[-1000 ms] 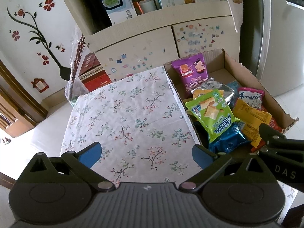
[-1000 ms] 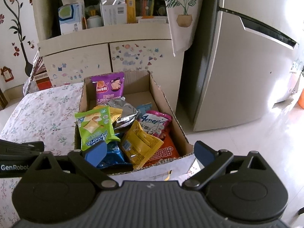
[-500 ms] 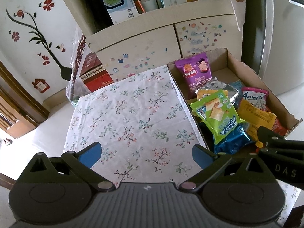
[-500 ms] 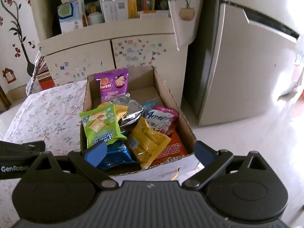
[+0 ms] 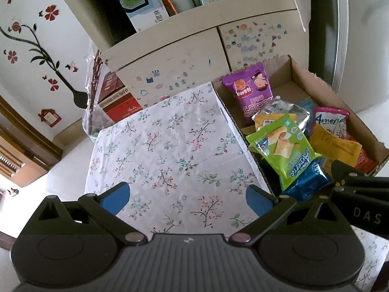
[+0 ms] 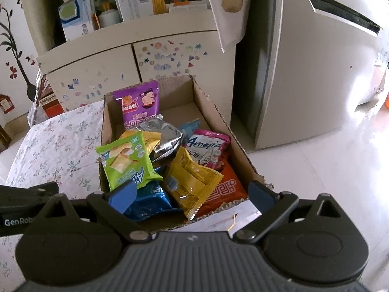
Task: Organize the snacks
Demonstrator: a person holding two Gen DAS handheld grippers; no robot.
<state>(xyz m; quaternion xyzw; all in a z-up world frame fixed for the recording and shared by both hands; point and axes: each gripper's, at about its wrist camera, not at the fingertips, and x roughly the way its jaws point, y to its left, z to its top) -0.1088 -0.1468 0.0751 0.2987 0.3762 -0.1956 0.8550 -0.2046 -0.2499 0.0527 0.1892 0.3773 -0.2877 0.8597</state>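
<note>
Left gripper [image 5: 187, 196]: its jaws stand wide apart with nothing between them. It hangs over the floral cloth [image 5: 167, 155], probably because this free surface is where packets can be laid out.
Cardboard box [image 6: 214, 112]: it sits to the right of the left gripper and directly ahead of the right one, its left wall against the edge of the cloth. The top is open, so the snacks can be taken from above.
Contents of the box: a purple packet [image 6: 139, 107] leans on the far wall. In front of it lie a silver packet [image 6: 165, 141], a green packet [image 6: 126, 160] on top, a blue packet [image 6: 150, 202], a yellow packet [image 6: 192, 182], a pink packet [image 6: 206, 150] and an orange packet [image 6: 226, 189]. What lies under the pile I cannot see well.
Right gripper [image 6: 192, 196]: it is also spread wide and empty, and hovers at the near edge of the box, with the blue and yellow packets closest to its fingers.
</note>
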